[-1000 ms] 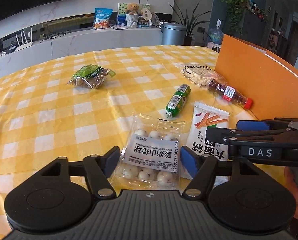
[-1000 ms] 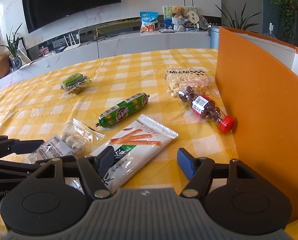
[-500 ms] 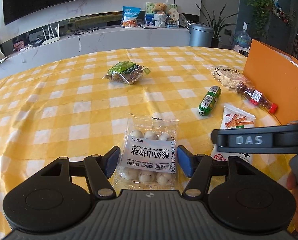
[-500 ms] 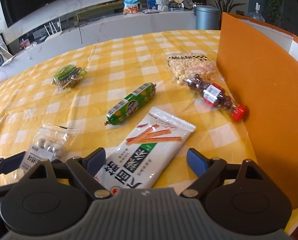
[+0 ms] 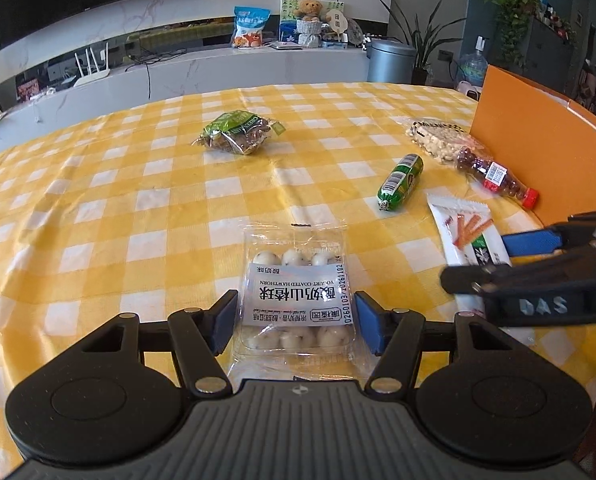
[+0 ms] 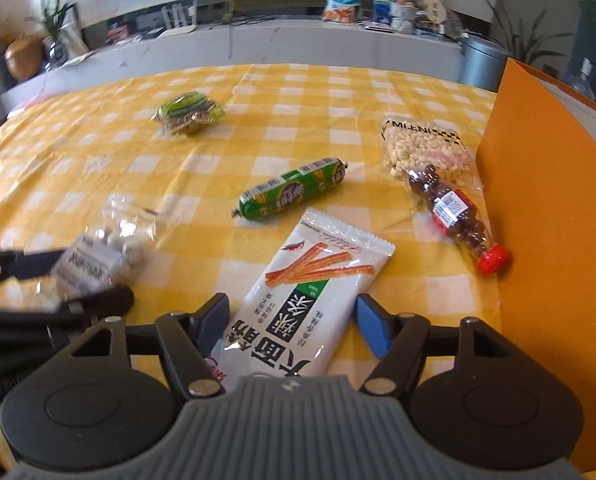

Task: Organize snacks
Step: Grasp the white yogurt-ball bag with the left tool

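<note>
The left gripper [image 5: 294, 322] straddles the clear hawthorn-ball pack [image 5: 296, 300] lying flat on the checked worktop [image 5: 138, 208]; its jaws stand partly apart, the pads just beside the pack's edges and apparently not pressing. The right gripper [image 6: 292, 326] brackets the white stick-snack packet [image 6: 298, 300], its jaws closing with a gap on the right side. To grip well, each should sink low and centre on the wrapper, closing gently — thin film buckles and slips — before lifting towards the orange box [image 6: 550, 216], probably where they belong.
</note>
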`<state>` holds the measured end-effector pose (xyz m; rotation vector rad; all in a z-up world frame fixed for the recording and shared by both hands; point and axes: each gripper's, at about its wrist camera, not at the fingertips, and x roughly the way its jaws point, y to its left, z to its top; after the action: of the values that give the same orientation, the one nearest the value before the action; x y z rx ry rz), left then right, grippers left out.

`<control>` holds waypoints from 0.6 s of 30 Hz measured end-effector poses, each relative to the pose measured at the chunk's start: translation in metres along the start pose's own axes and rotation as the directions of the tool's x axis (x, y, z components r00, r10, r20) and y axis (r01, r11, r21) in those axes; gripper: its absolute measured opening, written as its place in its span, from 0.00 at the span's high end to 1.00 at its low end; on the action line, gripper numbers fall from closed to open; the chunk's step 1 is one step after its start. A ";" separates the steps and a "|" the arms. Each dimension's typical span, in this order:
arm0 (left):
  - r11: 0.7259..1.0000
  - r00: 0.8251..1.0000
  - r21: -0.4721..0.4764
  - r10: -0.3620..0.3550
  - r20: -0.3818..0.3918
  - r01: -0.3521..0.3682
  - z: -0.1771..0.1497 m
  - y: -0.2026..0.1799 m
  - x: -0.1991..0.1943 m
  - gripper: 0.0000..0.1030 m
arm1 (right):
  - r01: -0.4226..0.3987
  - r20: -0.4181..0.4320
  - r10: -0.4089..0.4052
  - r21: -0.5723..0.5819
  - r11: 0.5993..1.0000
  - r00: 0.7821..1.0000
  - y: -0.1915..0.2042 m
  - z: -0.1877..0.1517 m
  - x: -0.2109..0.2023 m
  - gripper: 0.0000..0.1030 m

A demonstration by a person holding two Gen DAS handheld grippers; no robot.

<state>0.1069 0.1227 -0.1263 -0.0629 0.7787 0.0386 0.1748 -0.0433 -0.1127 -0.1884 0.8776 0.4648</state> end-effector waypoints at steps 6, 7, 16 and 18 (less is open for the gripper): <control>0.997 0.998 -0.049 -0.056 -0.020 0.054 0.001 -0.005 -0.005 0.32 | -0.173 -0.030 0.171 -0.241 0.955 0.985 -0.006 -0.024 -0.022 0.36; 0.996 0.997 -0.044 -0.073 -0.024 0.072 0.000 -0.009 -0.006 0.32 | -0.199 -0.033 0.198 -0.287 0.937 0.980 -0.003 -0.029 -0.026 0.36; 0.994 0.995 -0.082 -0.073 -0.074 0.067 -0.005 -0.030 -0.015 0.33 | -0.197 -0.057 0.189 -0.287 0.938 0.980 -0.015 -0.036 -0.036 0.35; 0.994 0.995 -0.095 -0.058 -0.077 0.051 -0.004 -0.031 -0.015 0.31 | -0.170 -0.057 0.162 -0.220 0.960 0.985 -0.017 -0.038 -0.036 0.31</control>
<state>0.0952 0.0917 -0.1170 -0.1747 0.8539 0.0208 0.1368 -0.0831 -0.1089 -0.3335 0.8818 0.7205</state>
